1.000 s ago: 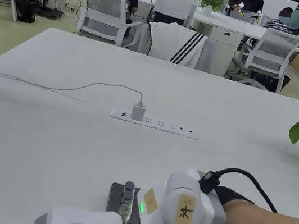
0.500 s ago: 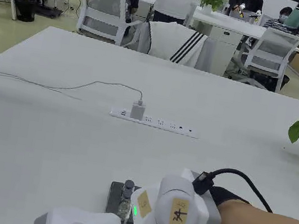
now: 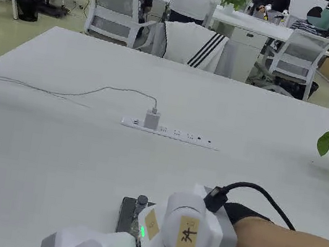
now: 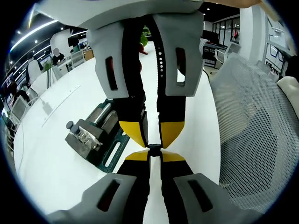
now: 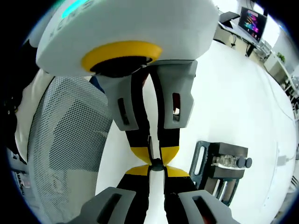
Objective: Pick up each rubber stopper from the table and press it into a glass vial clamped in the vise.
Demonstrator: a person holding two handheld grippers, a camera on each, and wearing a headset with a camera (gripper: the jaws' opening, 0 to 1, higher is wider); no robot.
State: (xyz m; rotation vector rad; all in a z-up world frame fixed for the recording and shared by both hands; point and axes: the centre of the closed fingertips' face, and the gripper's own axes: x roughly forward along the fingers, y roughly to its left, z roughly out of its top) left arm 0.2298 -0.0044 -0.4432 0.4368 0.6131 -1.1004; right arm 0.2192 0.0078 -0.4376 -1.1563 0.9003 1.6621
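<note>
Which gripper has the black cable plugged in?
The right gripper, with yellow labels in the head view; the cable plugs into its top. The left gripper sits lower left.

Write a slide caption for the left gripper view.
Left gripper and right gripper meet tip to tip at a small dark stopper, beside the vise holding a stoppered vial.
</note>
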